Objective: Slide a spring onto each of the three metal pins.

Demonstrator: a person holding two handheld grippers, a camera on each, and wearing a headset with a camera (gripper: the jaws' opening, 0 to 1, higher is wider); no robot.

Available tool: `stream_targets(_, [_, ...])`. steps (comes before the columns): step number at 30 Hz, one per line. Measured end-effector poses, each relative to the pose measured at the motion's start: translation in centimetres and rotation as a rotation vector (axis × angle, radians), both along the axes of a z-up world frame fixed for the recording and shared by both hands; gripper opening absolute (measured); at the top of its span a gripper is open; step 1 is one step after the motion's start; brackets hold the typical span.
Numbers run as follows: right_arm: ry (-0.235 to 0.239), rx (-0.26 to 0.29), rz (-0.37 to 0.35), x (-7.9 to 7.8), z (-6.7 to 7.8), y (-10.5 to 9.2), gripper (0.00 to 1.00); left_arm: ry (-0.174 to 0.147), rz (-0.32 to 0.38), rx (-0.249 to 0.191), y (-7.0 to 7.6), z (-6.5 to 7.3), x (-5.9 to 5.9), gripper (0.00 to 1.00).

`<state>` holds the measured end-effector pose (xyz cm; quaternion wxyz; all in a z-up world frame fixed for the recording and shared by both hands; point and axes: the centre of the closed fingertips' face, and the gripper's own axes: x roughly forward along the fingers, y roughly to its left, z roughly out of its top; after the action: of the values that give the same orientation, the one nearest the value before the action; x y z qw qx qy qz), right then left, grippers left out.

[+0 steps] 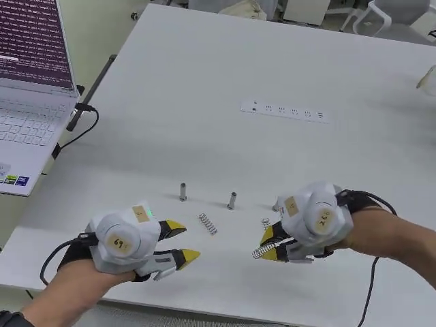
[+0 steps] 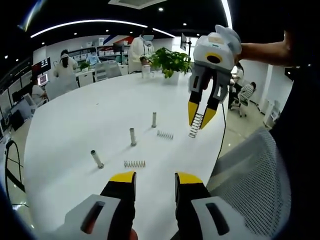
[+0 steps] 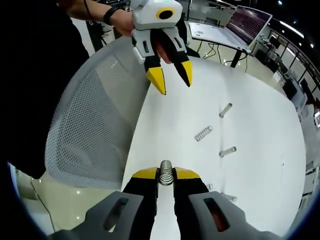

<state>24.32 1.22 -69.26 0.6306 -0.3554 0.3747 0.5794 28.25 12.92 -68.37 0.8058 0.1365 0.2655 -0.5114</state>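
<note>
Barely started tbh: the right gripper [image 1: 270, 245] was clamped on one spring [image 3: 166, 172], the left gripper [image 1: 182, 240] was apart and empty, and ahead of both on the desk [image 1: 204, 102] lay two loose springs [image 2: 134, 163] and three bare pins [image 2: 132, 136].

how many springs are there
3: one spring clamped in the right gripper, another spring lying near the middle pin, a third spring lying by the right gripper's tips.
</note>
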Motion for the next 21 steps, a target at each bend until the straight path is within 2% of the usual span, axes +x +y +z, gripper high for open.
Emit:
stream_targets(8, [-0.002,-0.012,0.023,1.2,0.1,0.8,0.08,-0.004,0.067,-0.009,2.4,0.2,1.1,0.28])
stream_targets(21, [0.001,-0.025,0.044,3.2,0.0,2.0,0.08,-0.005,0.146,-0.014,5.0,0.3,2.0,0.36])
